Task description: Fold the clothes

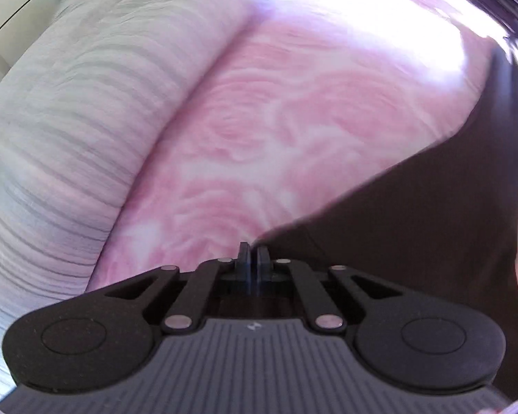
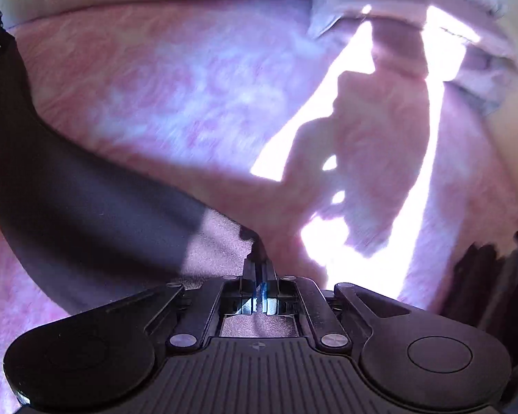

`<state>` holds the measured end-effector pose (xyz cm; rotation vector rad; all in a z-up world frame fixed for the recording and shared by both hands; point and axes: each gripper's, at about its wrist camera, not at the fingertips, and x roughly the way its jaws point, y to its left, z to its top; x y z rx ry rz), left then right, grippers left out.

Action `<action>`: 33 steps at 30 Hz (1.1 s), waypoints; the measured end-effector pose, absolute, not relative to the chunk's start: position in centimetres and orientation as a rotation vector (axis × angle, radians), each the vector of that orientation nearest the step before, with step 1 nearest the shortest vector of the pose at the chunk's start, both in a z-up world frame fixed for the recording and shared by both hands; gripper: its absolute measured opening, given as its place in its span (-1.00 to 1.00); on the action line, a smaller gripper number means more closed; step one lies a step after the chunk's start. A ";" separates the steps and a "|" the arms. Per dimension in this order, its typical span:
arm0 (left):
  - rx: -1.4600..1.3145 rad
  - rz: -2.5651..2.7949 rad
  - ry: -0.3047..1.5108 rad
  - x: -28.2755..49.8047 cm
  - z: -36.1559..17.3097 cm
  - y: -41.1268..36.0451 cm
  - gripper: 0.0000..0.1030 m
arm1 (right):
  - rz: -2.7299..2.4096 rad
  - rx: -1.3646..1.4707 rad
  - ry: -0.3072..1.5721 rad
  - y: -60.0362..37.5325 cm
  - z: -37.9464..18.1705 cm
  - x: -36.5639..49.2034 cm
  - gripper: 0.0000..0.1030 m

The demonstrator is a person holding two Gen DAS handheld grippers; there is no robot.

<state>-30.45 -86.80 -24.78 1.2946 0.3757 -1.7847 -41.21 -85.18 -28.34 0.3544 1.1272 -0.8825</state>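
Fingers: left gripper (image 1: 253, 252) and right gripper (image 2: 259, 258) each pinched together on an edge of the dark garment (image 1: 414, 227) | garment: stretched between them over the pink rose-print bedspread (image 1: 259, 120) | reason: likely spreading it flat for folding

surface: pink rose-print bedspread (image 1: 259, 120) | on it: dark garment (image 1: 414, 224), grey striped bedding (image 1: 69, 120)
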 end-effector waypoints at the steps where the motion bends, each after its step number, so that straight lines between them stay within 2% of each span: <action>1: 1.300 -1.759 0.361 -30.5 -25.3 -87.0 -1.00 | -0.907 0.333 1.112 -85.4 -28.1 -41.2 -0.98; 6: 1.209 -1.705 0.439 -29.7 -25.6 -87.3 -0.96 | -1.012 0.302 1.129 -85.8 -28.4 -41.2 -0.93; 7: 1.191 -1.706 0.440 -29.5 -25.3 -87.0 -0.89 | -1.032 0.294 1.129 -85.4 -28.3 -41.3 -0.82; 8: 1.179 -1.709 0.443 -29.3 -25.0 -86.6 -0.85 | -1.050 0.273 1.113 -84.7 -27.9 -41.1 -0.56; 9: 1.165 -1.715 0.451 -29.3 -24.5 -85.9 -0.84 | -1.065 0.252 1.092 -83.8 -27.4 -41.1 -0.41; 10: 1.147 -1.723 0.463 -29.2 -24.0 -85.0 -0.84 | -1.070 0.241 1.069 -82.8 -26.7 -41.0 -0.08; 11: 1.129 -1.730 0.475 -29.2 -23.5 -84.2 -0.81 | -1.059 0.247 1.044 -81.8 -26.0 -40.9 0.09; 14: 1.092 -1.725 0.531 -29.1 -22.7 -80.3 -0.67 | -0.989 0.289 0.995 -77.8 -24.9 -39.4 0.12; 20: 1.113 -1.747 0.686 -31.7 -23.3 -70.8 -0.66 | -0.816 0.395 1.040 -71.5 -27.1 -36.3 0.12; 26: 1.120 -1.765 0.794 -35.6 -23.9 -63.5 -0.57 | -0.851 0.473 1.093 -71.4 -28.3 -37.8 0.12; 33: 1.101 -1.826 0.746 -40.1 -23.0 -61.6 -0.54 | -0.827 0.331 1.155 -74.0 -27.7 -39.5 0.12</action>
